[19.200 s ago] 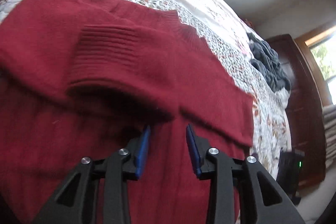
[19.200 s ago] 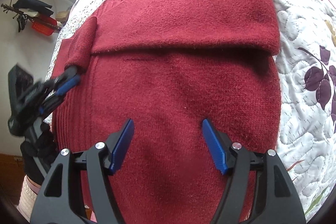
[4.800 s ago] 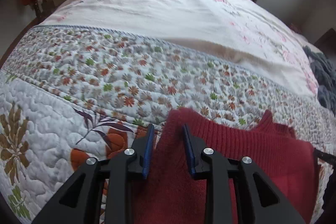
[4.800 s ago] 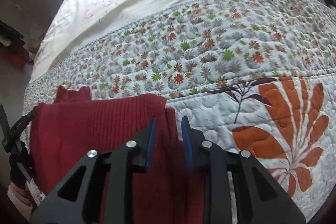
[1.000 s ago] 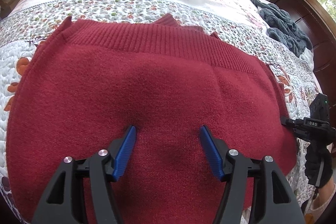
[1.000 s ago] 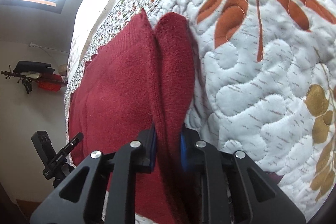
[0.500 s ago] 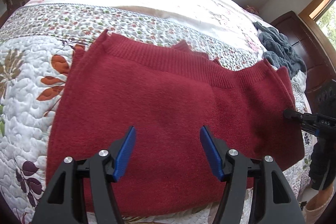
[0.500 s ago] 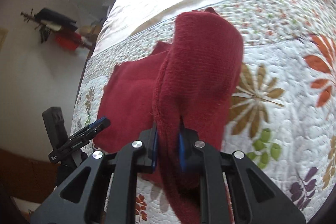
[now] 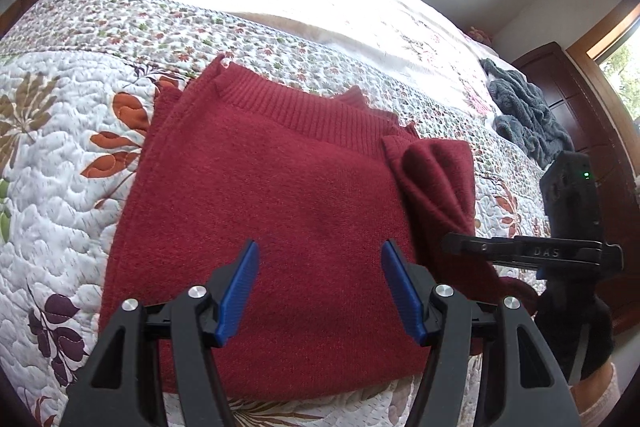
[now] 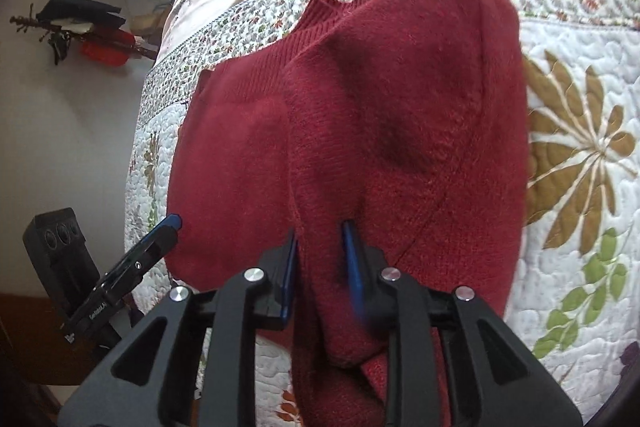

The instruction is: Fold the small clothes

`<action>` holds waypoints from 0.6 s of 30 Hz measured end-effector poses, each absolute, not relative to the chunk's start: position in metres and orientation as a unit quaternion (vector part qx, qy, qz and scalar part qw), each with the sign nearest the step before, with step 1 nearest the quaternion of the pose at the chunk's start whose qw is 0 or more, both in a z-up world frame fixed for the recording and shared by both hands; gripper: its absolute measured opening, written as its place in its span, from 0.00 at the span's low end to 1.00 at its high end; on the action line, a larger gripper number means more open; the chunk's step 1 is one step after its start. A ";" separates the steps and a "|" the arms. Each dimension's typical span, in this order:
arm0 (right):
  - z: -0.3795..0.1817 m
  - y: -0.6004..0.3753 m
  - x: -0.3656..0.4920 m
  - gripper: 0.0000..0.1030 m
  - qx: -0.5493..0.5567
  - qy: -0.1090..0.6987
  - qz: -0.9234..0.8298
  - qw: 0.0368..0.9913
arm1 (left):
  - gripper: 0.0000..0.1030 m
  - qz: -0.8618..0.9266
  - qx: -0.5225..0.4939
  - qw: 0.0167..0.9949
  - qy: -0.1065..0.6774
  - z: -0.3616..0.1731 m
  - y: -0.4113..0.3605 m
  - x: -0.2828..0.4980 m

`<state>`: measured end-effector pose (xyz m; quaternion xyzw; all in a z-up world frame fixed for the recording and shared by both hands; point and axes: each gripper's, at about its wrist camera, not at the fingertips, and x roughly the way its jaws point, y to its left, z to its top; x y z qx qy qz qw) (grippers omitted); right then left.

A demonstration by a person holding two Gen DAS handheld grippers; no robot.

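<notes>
Floral quilt (image 9: 60,155), our red sweater (image 9: 272,211) folded on it, ribbed hem toward the pillows.
Our left gripper (image 9: 318,291) hovers wide open; our right gripper (image 10: 320,263) pinches its lifted right edge.

The sweater (image 9: 272,203) fills the middle of the left wrist frame; bare quilt (image 9: 60,155) lies open along its left edge and across the top. At right, a raised fold (image 9: 436,179) pinched in the right gripper (image 9: 452,247) blocks that side. A grey cloth heap (image 9: 524,115) sits upper right on the bed. In the right wrist frame, the left gripper (image 10: 168,227) stands at lower left; the quilt at right is open.
</notes>
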<state>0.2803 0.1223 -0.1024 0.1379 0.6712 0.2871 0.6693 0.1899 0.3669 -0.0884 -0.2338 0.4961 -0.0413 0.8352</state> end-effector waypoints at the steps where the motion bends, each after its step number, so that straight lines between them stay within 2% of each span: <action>1: -0.102 0.125 0.280 0.28 0.147 0.676 0.291 0.661 | 0.62 -0.041 -0.235 0.835 0.495 -0.088 0.367 0.190; 8: -0.084 0.122 0.275 0.31 0.219 0.684 0.340 0.607 | 0.62 -0.063 -0.268 0.826 0.492 -0.086 0.364 0.190; 13: -0.061 0.080 0.276 0.32 0.219 0.655 0.319 0.649 | 0.62 -0.095 -0.304 0.811 0.491 -0.088 0.349 0.197; 18: -0.069 0.030 0.260 0.32 0.187 0.647 0.268 0.689 | 0.62 -0.126 -0.327 0.791 0.501 -0.099 0.323 0.215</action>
